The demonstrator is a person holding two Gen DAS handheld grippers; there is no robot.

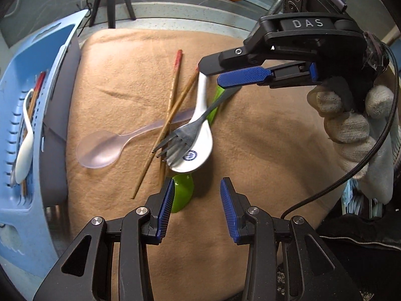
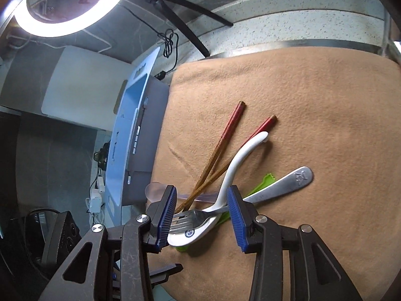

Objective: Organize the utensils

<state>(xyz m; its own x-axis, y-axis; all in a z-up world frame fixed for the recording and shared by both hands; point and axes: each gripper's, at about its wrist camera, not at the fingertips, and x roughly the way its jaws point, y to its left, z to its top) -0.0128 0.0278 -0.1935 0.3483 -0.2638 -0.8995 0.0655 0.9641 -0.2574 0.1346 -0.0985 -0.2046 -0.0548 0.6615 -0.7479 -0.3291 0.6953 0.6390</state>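
Both tools, left tool (image 1: 196,202) and right tool (image 2: 201,215), hang open over the piled fork (image 2: 190,217); next, grip one utensil.

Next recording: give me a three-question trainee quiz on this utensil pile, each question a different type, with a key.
1. True or false: the metal fork lies on top of the white ceramic spoon.
2. Multiple choice: what colour is the spoon under the pile? A) red B) green C) black
3. Fill in: the blue rack already holds a white spoon and a pair of ____.

Key: 1 true; 2 B; 3 chopsticks. Both the left gripper and the right gripper are open and empty above the tan cloth.
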